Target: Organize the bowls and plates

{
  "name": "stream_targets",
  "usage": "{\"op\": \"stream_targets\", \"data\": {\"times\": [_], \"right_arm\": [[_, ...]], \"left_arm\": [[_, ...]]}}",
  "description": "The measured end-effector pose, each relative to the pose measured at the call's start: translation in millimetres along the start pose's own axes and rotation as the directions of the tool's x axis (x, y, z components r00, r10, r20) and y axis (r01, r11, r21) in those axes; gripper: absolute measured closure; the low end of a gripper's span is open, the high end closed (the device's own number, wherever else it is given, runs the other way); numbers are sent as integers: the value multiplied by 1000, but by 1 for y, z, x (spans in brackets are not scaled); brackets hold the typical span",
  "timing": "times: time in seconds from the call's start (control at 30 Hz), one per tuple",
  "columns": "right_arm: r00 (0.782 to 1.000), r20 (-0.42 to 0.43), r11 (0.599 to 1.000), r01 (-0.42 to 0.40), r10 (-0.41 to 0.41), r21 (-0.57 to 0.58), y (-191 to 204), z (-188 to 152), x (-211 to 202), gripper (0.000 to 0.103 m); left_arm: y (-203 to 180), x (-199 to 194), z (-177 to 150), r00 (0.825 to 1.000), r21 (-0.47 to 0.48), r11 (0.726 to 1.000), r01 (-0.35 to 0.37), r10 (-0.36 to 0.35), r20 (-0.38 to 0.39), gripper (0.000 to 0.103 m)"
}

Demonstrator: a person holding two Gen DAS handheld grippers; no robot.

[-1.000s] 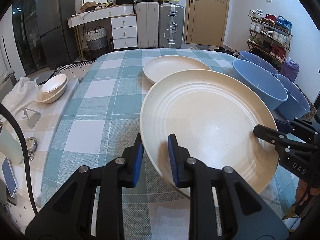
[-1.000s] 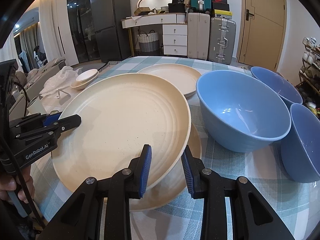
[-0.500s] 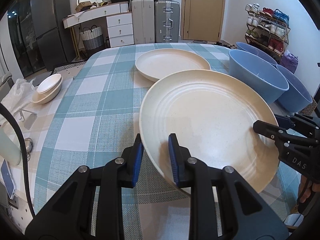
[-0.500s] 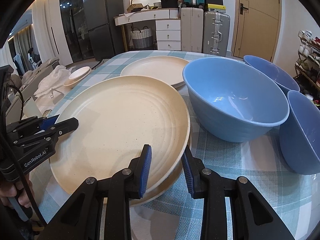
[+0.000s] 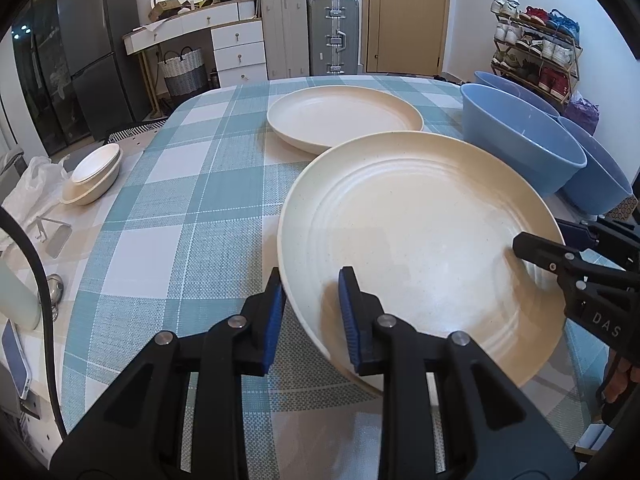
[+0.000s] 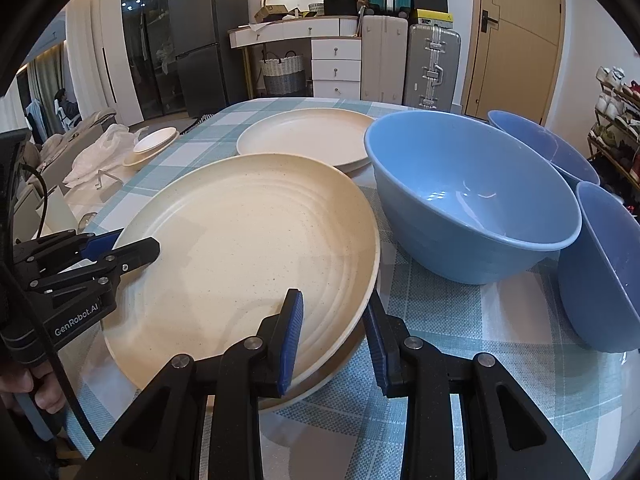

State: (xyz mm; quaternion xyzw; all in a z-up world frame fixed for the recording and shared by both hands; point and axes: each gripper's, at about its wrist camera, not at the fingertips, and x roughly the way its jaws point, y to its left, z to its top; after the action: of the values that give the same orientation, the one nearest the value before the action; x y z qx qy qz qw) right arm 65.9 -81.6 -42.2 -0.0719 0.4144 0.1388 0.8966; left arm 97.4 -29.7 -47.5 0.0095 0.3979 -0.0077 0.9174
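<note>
Both the left gripper (image 5: 310, 312) and right gripper (image 6: 334, 334) pinch the cream plate (image 5: 420, 248) by opposite rims in their jaws (a second plate beneath); uneven lowering could make it slip.

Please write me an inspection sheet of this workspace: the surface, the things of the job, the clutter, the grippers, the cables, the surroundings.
Surface: table under a teal and white checked cloth.
Job's things: ridged cream plate lifted above another plate; second cream plate farther back; three blue bowls, the large bowl nearest.
Clutter: small white dishes and a plastic bag beside the table.
Grippers: left gripper and right gripper each straddle the ridged plate's rim; grip uncertain.
Cables: black cable at the left edge.
Surroundings: suitcases, fridge, shoe rack, door.
</note>
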Motion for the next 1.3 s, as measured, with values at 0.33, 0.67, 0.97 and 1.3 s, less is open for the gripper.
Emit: {"op": "stream_targets", "data": {"times": [0.33, 0.67, 0.97, 1.3], "right_arm": [[1000, 0, 1000, 23, -23, -14, -1, -3, 1, 71], [1000, -14, 1000, 25, -25, 8, -1, -7, 7, 70], [1000, -15, 1000, 25, -25, 3, 1, -6, 12, 70], [999, 21, 999, -49, 49, 13, -1, -1, -9, 45]], "left_arm": [[-15, 1, -6, 999, 53, 997, -53, 53, 6, 78], [-12, 1, -7, 1000, 34, 999, -28, 28, -10, 76], [-6, 1, -6, 1000, 8, 1000, -5, 5, -17, 74], [4, -19, 1, 996, -45, 995, 87, -87, 11, 29]]}}
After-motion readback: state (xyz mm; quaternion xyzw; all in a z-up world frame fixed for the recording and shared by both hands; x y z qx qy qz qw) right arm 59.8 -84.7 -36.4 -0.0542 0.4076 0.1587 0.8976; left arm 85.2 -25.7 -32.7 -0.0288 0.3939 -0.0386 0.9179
